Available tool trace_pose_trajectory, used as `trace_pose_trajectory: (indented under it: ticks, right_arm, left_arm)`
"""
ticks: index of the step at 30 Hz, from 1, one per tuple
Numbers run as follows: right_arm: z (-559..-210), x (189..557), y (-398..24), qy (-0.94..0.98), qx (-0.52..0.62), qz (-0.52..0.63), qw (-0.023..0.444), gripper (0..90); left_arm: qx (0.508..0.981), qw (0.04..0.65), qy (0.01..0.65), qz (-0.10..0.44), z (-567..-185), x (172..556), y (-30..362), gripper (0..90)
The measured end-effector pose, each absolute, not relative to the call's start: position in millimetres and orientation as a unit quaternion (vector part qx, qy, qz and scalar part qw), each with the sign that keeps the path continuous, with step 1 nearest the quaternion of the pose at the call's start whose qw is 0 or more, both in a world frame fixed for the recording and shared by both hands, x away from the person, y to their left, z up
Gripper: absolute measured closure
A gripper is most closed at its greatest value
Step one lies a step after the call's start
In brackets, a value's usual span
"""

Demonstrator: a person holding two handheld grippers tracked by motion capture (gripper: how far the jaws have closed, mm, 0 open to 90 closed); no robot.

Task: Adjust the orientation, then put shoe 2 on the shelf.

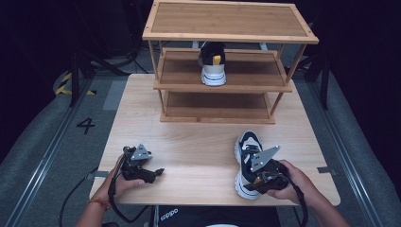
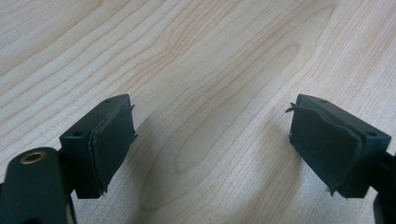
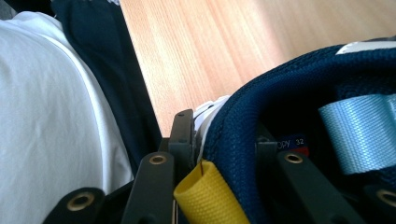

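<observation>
Table [image 1: 198,142]: pale wooden top, the largest thing here; it carries the rack at its far side and the work at its near edge.
Rack [image 1: 229,21]: three-tier bamboo shoe rack at the far middle of the table, top and bottom shelves bare.
Shelved shoe [image 1: 213,64]: dark and white with a yellow heel tab, upright on the middle shelf, heel toward the person.
Near shoe [image 1: 247,156]: navy and white sneaker lying on the table at the near right, toe toward the rack, heel toward the person and under the right gripper. In the right gripper view its navy mesh collar [image 3: 243,116] runs between the jaws, with a pale blue strap [image 3: 357,135] inside the opening.
Right gripper [image 1: 265,177]: held in the person's right hand over the shoe's heel end; its jaws are clenched on the heel collar, one jaw outside the shoe and one inside.
Left gripper [image 1: 151,174]: held in the left hand at the near left, low over bare table, well apart from the shoe; its jaws stand released and wide, with nothing but wood grain between the pads [image 2: 112,140].
Pull tab [image 3: 205,196]: yellow loop at the near shoe's heel, just beside the outer jaw.
</observation>
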State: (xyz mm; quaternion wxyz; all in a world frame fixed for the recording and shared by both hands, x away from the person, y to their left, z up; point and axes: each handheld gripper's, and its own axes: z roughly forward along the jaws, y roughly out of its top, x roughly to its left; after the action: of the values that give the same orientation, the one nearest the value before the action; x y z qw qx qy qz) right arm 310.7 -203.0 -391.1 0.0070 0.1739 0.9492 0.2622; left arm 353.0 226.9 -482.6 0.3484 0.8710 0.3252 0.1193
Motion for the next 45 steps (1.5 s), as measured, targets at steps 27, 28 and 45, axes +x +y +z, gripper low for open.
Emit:
trace_pose_trajectory:
  ticks: [27,28,45]
  right_arm:
    - [-303,336,-213,0.939,0.141,0.295,0.108,70.0]
    - [-300,339,-211,0.939,0.139,0.295,0.108,70.0]
    - [-242,406,-192,0.941,0.15,0.258,0.161,69.9]
  left_arm:
    - [0.869,0.347,0.332,0.121,-482,353,226,14.5]
    - [0.869,0.346,0.332,0.121,-482,353,226,14.6]
    - [0.869,0.346,0.331,0.122,-482,353,226,14.6]
